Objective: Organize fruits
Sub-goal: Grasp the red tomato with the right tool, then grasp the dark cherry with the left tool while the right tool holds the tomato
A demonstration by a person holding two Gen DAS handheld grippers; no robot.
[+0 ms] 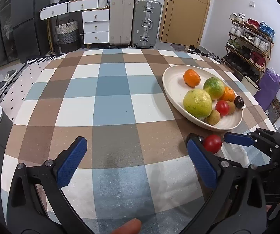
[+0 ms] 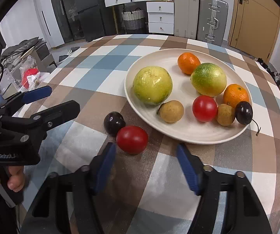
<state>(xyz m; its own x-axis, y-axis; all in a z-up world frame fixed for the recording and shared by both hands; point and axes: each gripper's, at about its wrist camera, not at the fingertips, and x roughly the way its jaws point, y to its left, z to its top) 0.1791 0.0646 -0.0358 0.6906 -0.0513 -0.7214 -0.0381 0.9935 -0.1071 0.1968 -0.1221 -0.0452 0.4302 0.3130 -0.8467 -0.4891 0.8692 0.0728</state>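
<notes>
Our right gripper [image 2: 143, 163] stands with jaws apart and nothing clamped, the loose tomato [image 2: 132, 139] just ahead of them, near the plate [image 2: 179, 134], with a dark plum [image 2: 114, 122] touching it. Our left gripper [image 1: 136, 161] waits wide apart and empty, likely leaving this pick clear.

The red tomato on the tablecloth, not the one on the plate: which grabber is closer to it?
Right. The right gripper has the loose red tomato just ahead of its open fingers, not touching. The left gripper sits off to the tomato's side, open over bare tablecloth.
</notes>
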